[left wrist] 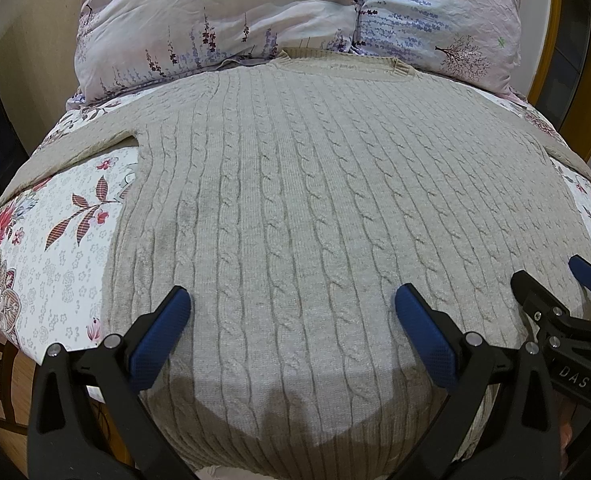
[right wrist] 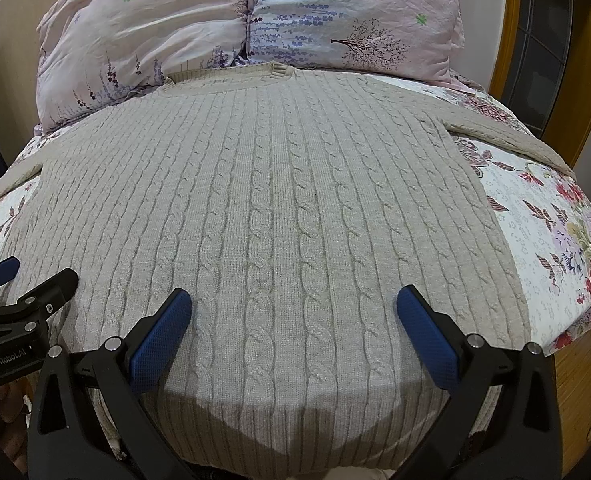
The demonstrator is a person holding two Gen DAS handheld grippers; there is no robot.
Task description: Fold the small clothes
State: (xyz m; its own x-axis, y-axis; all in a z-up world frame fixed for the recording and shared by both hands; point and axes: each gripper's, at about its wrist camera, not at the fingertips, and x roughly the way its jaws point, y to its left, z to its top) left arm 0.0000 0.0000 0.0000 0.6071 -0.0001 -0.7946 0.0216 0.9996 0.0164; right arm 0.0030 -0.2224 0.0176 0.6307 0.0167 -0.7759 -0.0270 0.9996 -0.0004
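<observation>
Left wrist view: beige cable-knit sweater lies spread flat on the floral bedsheet, collar far toward the pillows. Left gripper and right gripper hover over its near hem, jaws wide, gripping nothing.

Place: home bedroom | Evidence: bed with floral sheet; two floral pillows; wooden door frame

A bed with a flowered sheet carries everything. A beige cable-knit sweater lies spread flat across it, sleeves out to both sides, neck toward two pale flowered pillows that sit at the far end
</observation>
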